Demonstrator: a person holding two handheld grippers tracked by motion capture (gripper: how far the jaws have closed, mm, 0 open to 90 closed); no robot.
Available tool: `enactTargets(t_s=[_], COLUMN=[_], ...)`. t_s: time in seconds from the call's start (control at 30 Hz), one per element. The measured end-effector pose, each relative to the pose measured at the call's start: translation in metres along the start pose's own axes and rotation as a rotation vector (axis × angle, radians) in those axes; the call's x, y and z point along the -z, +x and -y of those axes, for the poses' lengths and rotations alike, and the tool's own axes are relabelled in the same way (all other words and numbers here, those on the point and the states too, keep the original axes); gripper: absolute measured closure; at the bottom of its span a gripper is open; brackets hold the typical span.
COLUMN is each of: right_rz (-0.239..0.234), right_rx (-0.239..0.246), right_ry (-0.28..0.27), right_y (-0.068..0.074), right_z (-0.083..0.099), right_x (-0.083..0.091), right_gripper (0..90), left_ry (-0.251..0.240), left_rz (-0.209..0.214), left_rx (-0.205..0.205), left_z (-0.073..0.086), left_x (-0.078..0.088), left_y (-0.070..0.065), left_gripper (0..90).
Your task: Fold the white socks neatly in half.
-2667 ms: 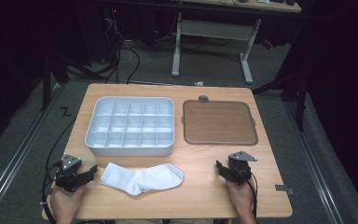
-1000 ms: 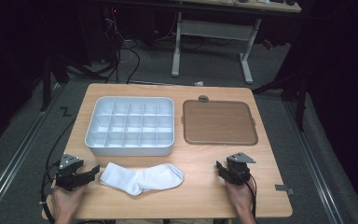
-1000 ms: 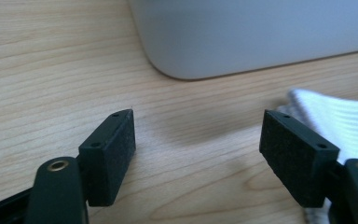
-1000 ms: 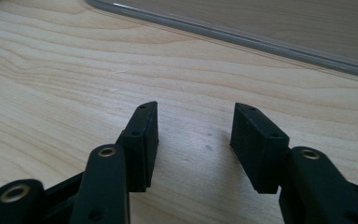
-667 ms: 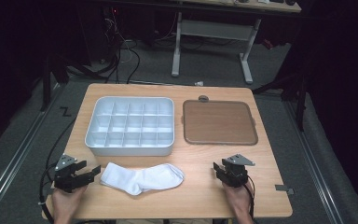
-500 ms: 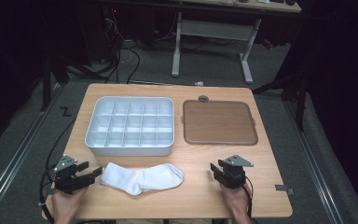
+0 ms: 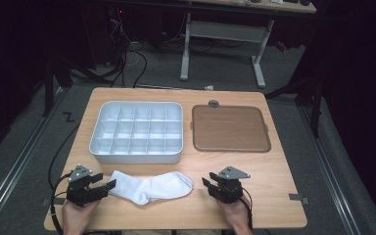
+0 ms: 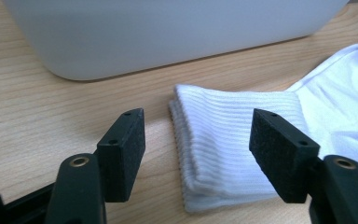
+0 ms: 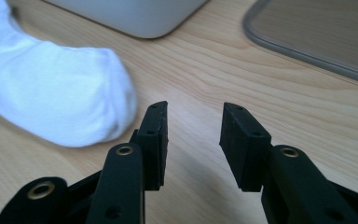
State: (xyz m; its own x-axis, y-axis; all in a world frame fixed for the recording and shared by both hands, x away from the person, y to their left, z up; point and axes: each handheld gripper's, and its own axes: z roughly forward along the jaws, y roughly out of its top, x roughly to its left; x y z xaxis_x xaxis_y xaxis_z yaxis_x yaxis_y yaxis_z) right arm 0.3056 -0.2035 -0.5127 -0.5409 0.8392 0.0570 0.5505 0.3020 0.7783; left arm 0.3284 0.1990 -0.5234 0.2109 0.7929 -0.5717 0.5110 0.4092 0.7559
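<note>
Now both grippers' jaws have just been closing, the left gripper (image 8: 198, 154) wide astride the ribbed cuff of the white cotton sock (image 7: 152, 186) on the wooden table (image 7: 274, 171), the right gripper (image 9: 191, 140) half-narrowed, empty, beside its toe, so pickup looks imminent.

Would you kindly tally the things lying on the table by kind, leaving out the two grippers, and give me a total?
White sock: 1
White compartment tray: 1
Brown flat tray: 1
Total: 3
</note>
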Motion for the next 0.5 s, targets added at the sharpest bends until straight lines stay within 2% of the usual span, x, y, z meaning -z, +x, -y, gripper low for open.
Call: enactTargets(t_s=[0.17, 0.5], right_rz=[-0.05, -0.095], right_rx=[0.023, 0.048], right_ry=[-0.002, 0.019], right_y=[0.015, 0.032], right_z=[-0.006, -0.011], right_x=[-0.008, -0.025], right_gripper=[61.9, 64.1], left_ry=[0.021, 0.042], left_rz=[-0.017, -0.024], left_rx=[-0.01, -0.025], left_z=[0.004, 0.01], left_x=[-0.006, -0.011], left_y=[-0.005, -0.008], left_gripper=[38.5, 45.8])
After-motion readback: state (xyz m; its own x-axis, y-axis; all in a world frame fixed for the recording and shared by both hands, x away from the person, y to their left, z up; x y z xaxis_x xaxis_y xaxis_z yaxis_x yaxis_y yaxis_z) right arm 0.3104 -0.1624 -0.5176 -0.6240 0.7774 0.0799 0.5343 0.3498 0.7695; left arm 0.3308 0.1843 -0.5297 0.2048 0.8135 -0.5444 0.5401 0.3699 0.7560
